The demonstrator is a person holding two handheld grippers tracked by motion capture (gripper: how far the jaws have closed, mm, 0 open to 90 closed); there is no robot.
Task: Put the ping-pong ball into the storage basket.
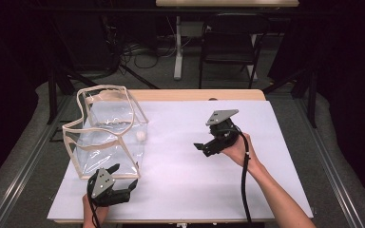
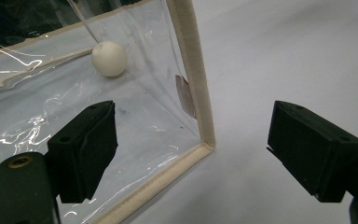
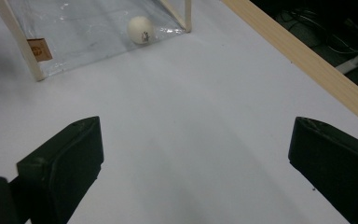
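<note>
Clear vinyl bag (image 1: 109, 137) — round white ball (image 1: 141, 136).

I work in what looks like a lab or recording studio. Black curtains (image 1: 9, 57) close off both sides of the frame, cables (image 1: 142, 52) sprawl over the grey floor at the top centre, a folding chair (image 1: 228, 42) stands beside a desk leg, and my table (image 1: 195, 190) wears a plain white sheet.

Left gripper (image 1: 123, 178) and right gripper (image 1: 200, 148) both gape wide, holding nothing.
</note>
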